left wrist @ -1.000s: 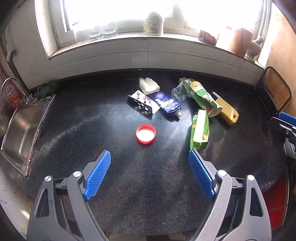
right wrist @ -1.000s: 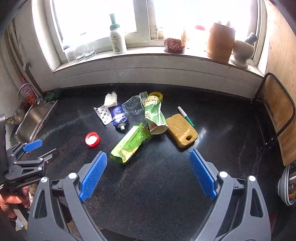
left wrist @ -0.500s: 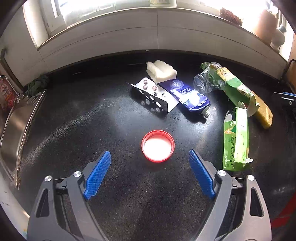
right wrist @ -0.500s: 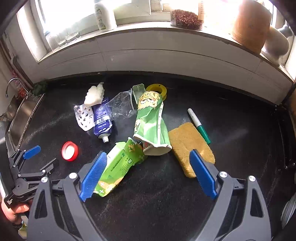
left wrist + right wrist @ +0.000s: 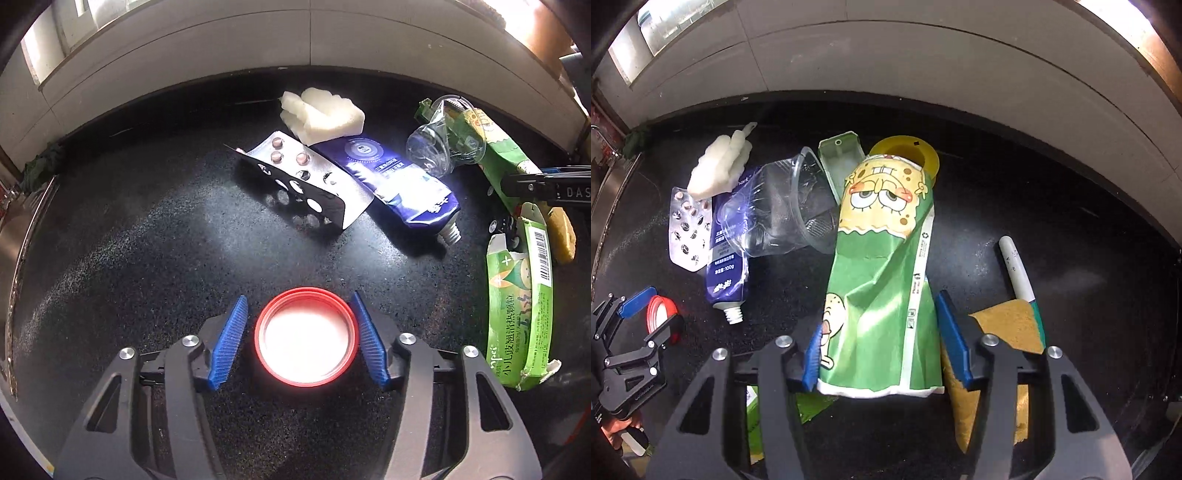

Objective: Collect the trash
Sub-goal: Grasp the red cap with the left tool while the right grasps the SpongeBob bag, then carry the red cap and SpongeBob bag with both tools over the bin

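Left gripper (image 5: 301, 341): jaws narrowed since half a second ago, now bracketing the red cap (image 5: 306, 336). Right pad sits at the cap's rim; left pad just beside it with a thin gap. Not clamped yet. The cap lay ahead of the tips earlier; now it sits between them. It lies open side up, pale inside, flat on the black counter (image 5: 129, 258).

Right gripper (image 5: 882, 339): jaws also drawn in from the wide spread of a moment ago, straddling the lower end of the green cartoon cup (image 5: 882, 280). Left pad is at the cup's edge; right pad stands just off it. Contact cannot be confirmed. Cup is crushed flat, white rim toward the camera, yellow cartoon face at the far end.

Room: left of the cap the counter runs bare to the sink edge (image 5: 14, 236). Ahead of it, well apart, lie the blister pack (image 5: 306, 181), the blue tube (image 5: 399, 184) and the white foam lump (image 5: 325, 118). The green carton (image 5: 521, 314) lies to the right, near.

Around the cup things are tight: yellow sponge (image 5: 1004, 328) touches the right finger's outer side, marker (image 5: 1015, 269) just beyond it, clear plastic cup (image 5: 783, 206) against the cup's left flank, yellow ring (image 5: 905, 151) under its far end. Tiled wall (image 5: 923, 55) closes the back edge.
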The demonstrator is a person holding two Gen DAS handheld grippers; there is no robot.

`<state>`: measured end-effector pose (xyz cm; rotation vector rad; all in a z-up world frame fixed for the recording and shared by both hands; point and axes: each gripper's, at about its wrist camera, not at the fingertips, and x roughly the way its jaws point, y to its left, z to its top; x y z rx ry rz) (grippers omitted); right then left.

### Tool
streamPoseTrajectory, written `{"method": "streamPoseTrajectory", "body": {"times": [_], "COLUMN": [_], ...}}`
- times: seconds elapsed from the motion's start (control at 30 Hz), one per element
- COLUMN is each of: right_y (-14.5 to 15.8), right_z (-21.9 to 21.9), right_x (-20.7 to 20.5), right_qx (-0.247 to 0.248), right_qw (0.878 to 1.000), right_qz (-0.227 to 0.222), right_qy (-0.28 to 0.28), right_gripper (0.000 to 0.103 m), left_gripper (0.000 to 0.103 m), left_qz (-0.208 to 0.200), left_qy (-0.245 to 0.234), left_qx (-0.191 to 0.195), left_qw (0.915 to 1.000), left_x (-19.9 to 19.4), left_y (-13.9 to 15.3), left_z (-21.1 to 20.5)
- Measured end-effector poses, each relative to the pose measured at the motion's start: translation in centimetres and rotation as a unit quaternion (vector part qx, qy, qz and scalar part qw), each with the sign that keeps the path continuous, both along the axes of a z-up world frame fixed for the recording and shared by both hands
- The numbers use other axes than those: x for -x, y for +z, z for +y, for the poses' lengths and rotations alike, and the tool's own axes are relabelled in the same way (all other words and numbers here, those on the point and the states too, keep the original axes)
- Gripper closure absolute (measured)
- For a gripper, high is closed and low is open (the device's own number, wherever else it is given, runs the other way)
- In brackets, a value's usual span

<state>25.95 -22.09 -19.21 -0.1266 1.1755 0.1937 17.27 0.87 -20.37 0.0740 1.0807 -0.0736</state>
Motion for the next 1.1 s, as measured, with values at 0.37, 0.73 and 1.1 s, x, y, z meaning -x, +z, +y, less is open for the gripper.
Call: {"method": "streamPoseTrajectory", "body": {"times": [0.37,0.73,1.1], "right_y": [5.9,9.1,11.8], "right_z": [0.1,0.7,4.6], "right_x": [3.4,7.6,11.0], "right_qx": [-0.025,-0.029,-0.042], "right_qw": [0.998,0.997,0.993], "right_qz": [-0.048,-0.078,-0.100], "right_qy": [-0.018,-0.007,0.054], "right_gripper": [0.057,0.057,0.056], "left_gripper": [0.055,0.055,0.055], "left_qz": [-0.012,-0.037,-0.071], "left_qy": [0.007,0.017,0.062], "left_qx": [0.014,0.015,0.023], "left_qw": [0.9998,0.9991,0.9953], "left_x": [1.4,4.5,8.6], "left_y": [3.7,8.3,11.9], "left_z": [-0.7,-0.6,2.9]}}
